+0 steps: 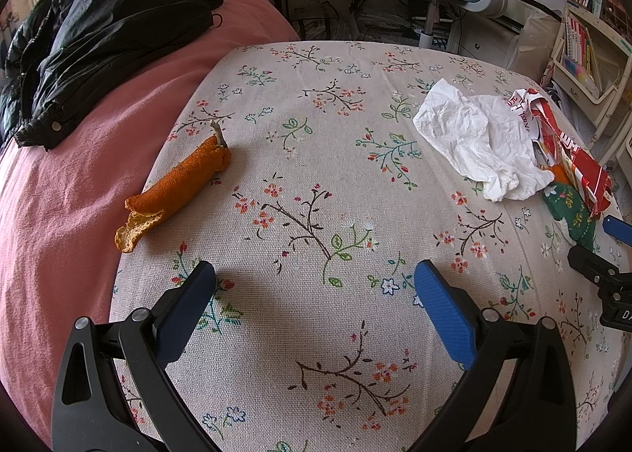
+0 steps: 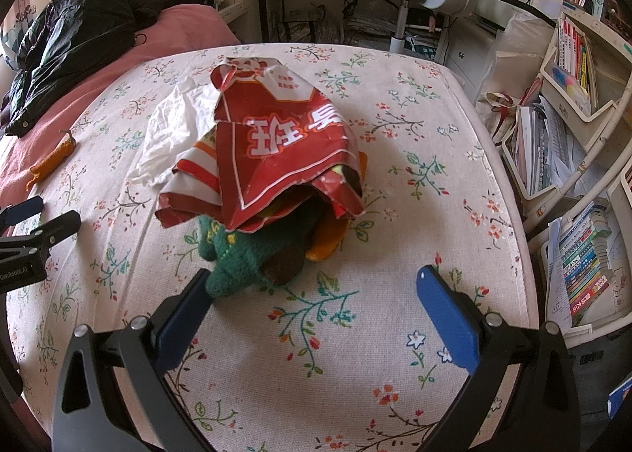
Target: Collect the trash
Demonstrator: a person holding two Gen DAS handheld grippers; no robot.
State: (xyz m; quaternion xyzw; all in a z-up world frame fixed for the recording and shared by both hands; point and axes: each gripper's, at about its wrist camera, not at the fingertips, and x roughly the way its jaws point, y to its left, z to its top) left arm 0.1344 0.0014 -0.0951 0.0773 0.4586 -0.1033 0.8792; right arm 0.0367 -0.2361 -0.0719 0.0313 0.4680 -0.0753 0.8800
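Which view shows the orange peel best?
The left wrist view: the orange peel lies large and unobstructed on the floral cloth near the pink blanket. The right wrist view shows it small at the far left edge.

A long strip of orange peel (image 1: 177,183), curled and dried, with a short stem at its far end, is seen lying flat near the left edge of the floral cloth. Well apart to the right, a crumpled white tissue (image 1: 478,136) is spread out. A torn red and white snack wrapper (image 2: 276,151) with white characters is tented beside and partly over the tissue. Under the wrapper, a green knitted item (image 2: 233,258) and an orange piece (image 2: 326,244) are partly covered.
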